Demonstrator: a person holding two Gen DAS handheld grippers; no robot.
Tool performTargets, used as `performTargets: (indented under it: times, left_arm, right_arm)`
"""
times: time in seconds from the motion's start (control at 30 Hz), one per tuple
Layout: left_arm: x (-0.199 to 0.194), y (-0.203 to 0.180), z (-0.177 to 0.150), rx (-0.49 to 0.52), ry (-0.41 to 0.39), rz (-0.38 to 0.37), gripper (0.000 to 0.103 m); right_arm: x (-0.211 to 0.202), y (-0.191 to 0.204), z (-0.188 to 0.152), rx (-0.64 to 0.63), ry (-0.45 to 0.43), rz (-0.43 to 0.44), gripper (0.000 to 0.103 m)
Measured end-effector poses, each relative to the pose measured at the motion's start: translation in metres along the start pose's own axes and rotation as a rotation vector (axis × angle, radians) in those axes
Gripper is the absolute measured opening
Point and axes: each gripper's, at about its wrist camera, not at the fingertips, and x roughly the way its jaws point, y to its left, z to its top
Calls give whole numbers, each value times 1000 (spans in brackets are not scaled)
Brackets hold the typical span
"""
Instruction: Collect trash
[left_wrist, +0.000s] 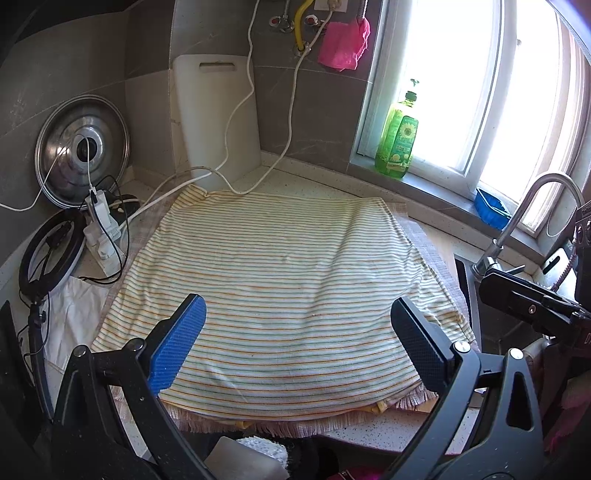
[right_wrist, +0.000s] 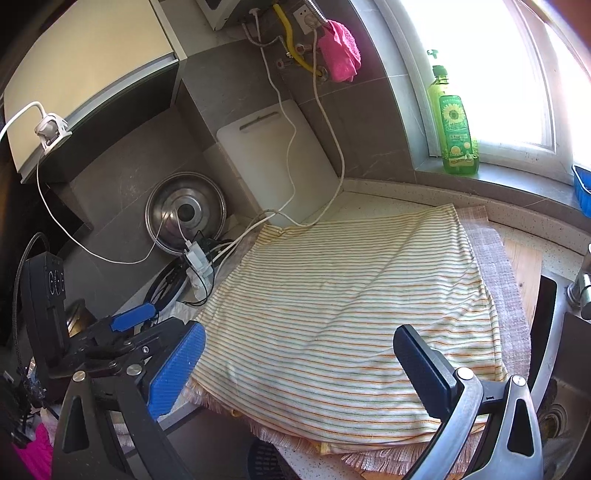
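On the counter, filling the middle of both frames, lies a striped towel (left_wrist: 280, 288) spread flat over a fringed pinkish mat (left_wrist: 295, 424). Low in the left wrist view, the left gripper (left_wrist: 297, 341) hangs over the towel's near half with its fingers wide apart, holding nothing. Low in the right wrist view, the right gripper (right_wrist: 299, 363) stands equally spread and empty above the near edge. No piece of trash can be told in either picture. At upper centre a white cutting board (left_wrist: 218, 114) leans on the grey wall, a steel lid (left_wrist: 83, 155) at left, a green detergent bottle (left_wrist: 397, 136) on the sill at right.
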Motion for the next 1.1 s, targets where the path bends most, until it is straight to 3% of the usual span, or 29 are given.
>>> performTargets:
  times: [1.1]
  left_arm:
    - [5,5,-4,-9,6,-2,102]
  right_arm:
    - [9,-5,-2,29,18,6,103]
